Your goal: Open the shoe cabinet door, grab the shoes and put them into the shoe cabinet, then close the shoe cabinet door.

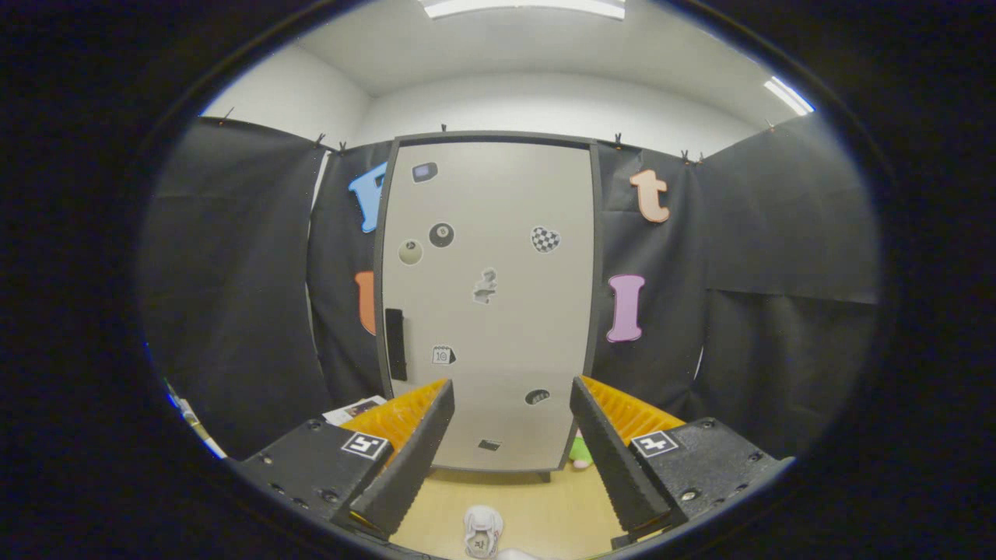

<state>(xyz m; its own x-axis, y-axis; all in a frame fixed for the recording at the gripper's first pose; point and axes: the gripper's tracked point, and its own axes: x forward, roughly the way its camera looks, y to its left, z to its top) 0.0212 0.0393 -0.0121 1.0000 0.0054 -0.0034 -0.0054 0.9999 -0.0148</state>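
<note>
The shoe cabinet (486, 303) stands upright against the booth's black cloth wall, its pale door (498, 327) shut flush in a dark frame and dotted with small stickers. A dark vertical handle (395, 344) sits near the door's left edge, which suggests the hinges are on the right and the door swings out from the left.

The gripper (510, 424) is released, its fingers spread wide with nothing between them, and it faces the door square on from some way back, the lower door panel showing in the gap. That wide, centred stance suits an approach; to open the door it will probably need to steer left toward the handle.

A white shoe (482, 531) lies on the wooden floor (545, 505) below and between the fingers, in front of the cabinet, waiting to be picked up once the door is open. Something small and green (579, 449) lies by the cabinet's right foot.
</note>
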